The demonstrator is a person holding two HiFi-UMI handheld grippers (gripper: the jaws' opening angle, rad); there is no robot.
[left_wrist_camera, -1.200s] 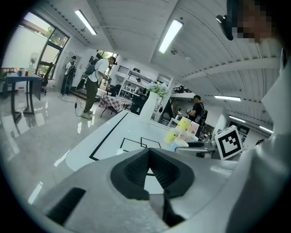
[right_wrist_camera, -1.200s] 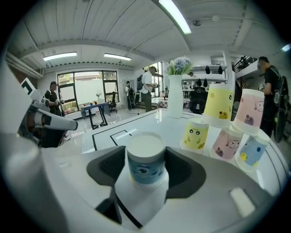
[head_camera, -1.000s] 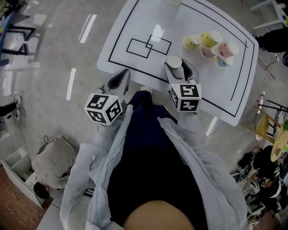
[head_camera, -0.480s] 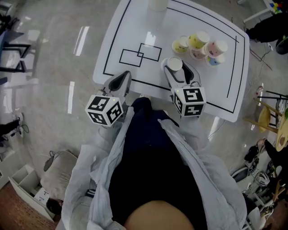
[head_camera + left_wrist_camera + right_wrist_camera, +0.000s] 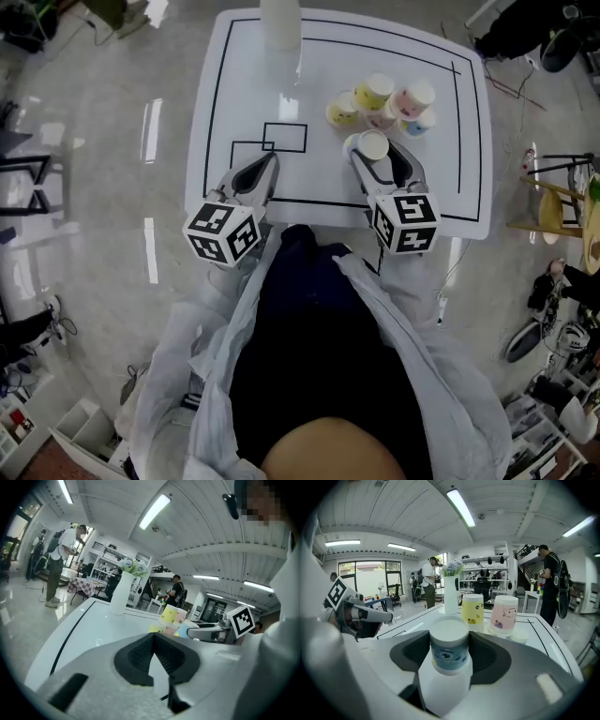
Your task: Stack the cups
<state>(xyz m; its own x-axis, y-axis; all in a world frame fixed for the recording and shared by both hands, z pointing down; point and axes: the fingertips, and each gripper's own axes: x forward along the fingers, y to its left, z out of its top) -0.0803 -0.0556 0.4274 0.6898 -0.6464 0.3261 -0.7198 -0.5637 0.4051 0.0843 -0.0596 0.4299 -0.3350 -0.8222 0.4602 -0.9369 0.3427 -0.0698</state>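
A person's right gripper (image 5: 381,159) clamps an upside-down blue-banded cup (image 5: 449,654) between its jaws, white base uppermost, just on the near side of the cluster of cups (image 5: 380,103) on the white table (image 5: 441,187). In that cluster a yellow cup (image 5: 373,92) and a pink cup (image 5: 412,97) stand upturned side by side. Well to the left of the cluster, over the table's near edge, the left gripper (image 5: 255,176) has its jaws closed together with nothing between them, while a white vase (image 5: 279,23) stands beyond the cluster, to its far left.
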